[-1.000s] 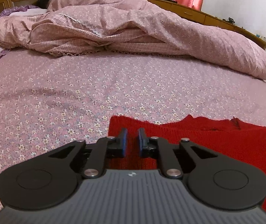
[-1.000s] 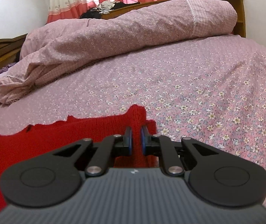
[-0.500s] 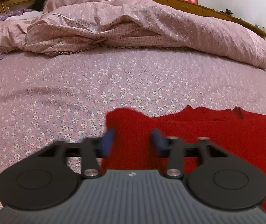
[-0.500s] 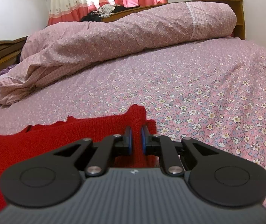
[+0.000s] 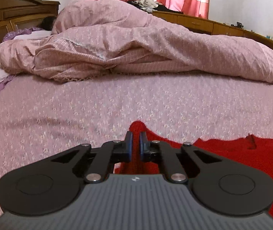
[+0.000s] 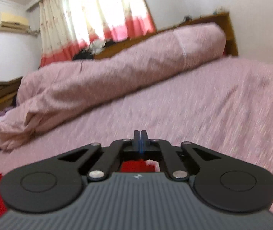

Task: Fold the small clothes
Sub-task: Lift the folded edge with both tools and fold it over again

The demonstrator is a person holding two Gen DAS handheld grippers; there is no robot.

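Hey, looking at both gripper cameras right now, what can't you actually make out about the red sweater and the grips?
- Right gripper: jaws closed, but whether any red sweater is pinched between them is hidden by its own fingers.
- Sweater's near part, left wrist view: covered by the left gripper body.
- Bedsheet pattern, right wrist view: smeared by motion blur.
- Sweater's full shape: cut off by the right frame edge.

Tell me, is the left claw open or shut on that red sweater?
Shut on it: the left claw pinches a raised peak of the red sweater between its pads.
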